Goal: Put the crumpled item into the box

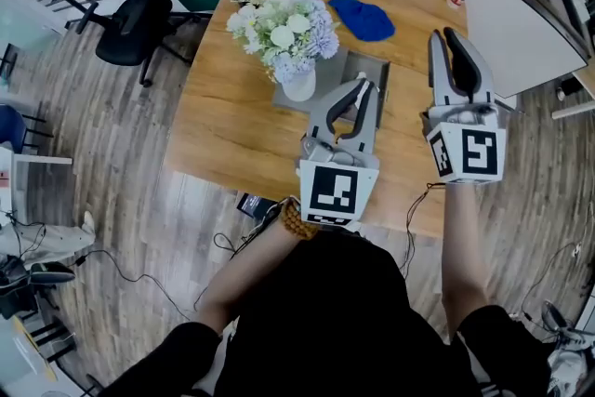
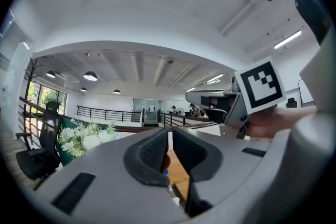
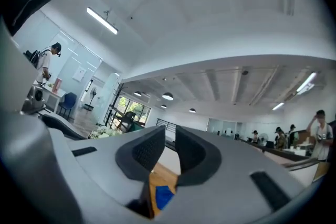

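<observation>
Grippers: two — left gripper (image 1: 364,87), right gripper (image 1: 444,35)
Jaws: both nearly together, empty
Crumpled item (image 1: 363,17): one — blue
Box (image 1: 371,68): one

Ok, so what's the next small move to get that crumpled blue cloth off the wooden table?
Probably carry the right gripper forward and left to just above the crumpled blue cloth, opening its jaws on the way. Those jaws stand close together with nothing between them, and the cloth lies untouched on the wooden table, apart from the gripper.

The head view looks steeply down on the table (image 1: 232,125). Both gripper views sit low, facing 12 o'clock and tilted upward, and share the flowers (image 2: 79,136).
</observation>
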`<state>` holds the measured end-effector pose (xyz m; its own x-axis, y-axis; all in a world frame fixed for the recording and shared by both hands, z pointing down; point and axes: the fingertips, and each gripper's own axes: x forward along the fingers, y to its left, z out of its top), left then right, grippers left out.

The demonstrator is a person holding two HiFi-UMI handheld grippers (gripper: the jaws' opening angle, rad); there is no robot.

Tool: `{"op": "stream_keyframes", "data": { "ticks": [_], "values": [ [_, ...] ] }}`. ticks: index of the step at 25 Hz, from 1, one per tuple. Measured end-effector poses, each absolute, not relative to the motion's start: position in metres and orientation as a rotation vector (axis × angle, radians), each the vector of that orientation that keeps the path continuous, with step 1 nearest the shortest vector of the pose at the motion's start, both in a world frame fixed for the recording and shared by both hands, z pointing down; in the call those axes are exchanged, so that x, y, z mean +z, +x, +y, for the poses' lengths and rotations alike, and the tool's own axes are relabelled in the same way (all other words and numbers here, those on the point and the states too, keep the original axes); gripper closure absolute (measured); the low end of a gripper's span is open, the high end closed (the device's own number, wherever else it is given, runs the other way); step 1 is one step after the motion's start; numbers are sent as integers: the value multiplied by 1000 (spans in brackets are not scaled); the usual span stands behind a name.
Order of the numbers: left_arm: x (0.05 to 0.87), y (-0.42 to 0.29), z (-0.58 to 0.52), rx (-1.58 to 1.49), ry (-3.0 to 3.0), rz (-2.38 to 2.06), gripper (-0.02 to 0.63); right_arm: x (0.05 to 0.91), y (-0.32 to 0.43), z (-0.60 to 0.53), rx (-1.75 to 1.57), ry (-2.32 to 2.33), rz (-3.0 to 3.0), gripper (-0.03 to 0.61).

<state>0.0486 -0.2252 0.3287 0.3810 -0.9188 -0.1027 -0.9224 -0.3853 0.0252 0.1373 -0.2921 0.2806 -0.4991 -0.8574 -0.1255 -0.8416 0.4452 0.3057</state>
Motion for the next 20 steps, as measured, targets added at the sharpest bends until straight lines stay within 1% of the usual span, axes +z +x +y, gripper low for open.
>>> {"op": "stream_keyframes", "data": {
  "ticks": [4, 7, 11, 20],
  "values": [
    [319, 52, -222, 173, -2552, 1697, 571, 261, 140, -266, -475, 1633, -2708, 533],
    [317, 54, -218, 187, -2545, 1694, 571, 258, 143, -249, -419, 1691, -2748, 554],
    [318, 54, -212, 193, -2540, 1702, 571, 277, 138, -237, -398, 1678, -2719, 572],
    [330, 53, -199, 198, -2520, 1718, 571, 314, 119, -207, -388, 1609, -2669, 574]
  ]
}}
